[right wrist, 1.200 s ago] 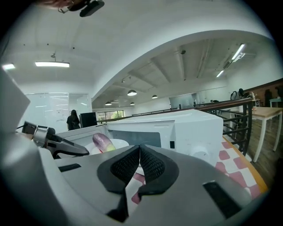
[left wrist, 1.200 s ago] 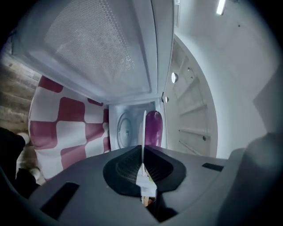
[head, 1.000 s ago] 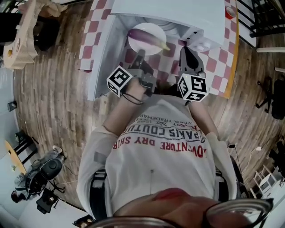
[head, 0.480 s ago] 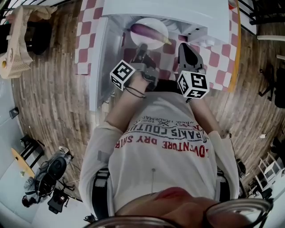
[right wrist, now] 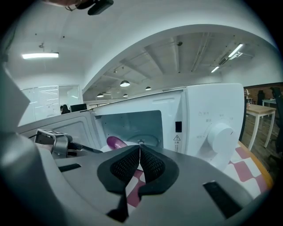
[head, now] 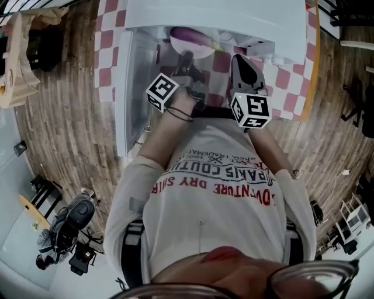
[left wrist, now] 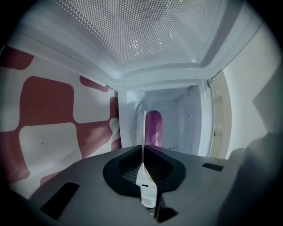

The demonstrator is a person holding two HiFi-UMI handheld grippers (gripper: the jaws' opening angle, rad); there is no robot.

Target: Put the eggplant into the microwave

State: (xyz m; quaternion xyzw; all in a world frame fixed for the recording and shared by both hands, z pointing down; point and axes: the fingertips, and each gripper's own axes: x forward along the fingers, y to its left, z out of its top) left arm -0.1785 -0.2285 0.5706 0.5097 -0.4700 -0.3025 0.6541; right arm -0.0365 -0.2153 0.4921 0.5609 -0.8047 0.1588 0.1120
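Observation:
A purple eggplant (head: 193,35) lies on a white plate (head: 201,48) at the mouth of the white microwave (head: 234,14). My left gripper (head: 187,58) is shut on the plate's near rim. In the left gripper view the thin plate rim (left wrist: 143,128) runs up between the jaws, with the eggplant (left wrist: 153,127) beyond it in front of the microwave's inner wall (left wrist: 185,114). My right gripper (head: 236,58) is shut and holds nothing, just right of the plate. Its own view shows the eggplant (right wrist: 116,142) in the open cavity and the microwave's dial (right wrist: 219,134).
The microwave door (head: 124,99) stands swung open on the left, and its mesh window (left wrist: 146,31) fills the top of the left gripper view. A red and white checked cloth (head: 292,87) covers the table. Wooden floor (head: 64,134) lies on both sides.
Both grippers have moved forward toward the microwave. The plate with the eggplant has gone with the left gripper, from in front of the opening to its mouth.

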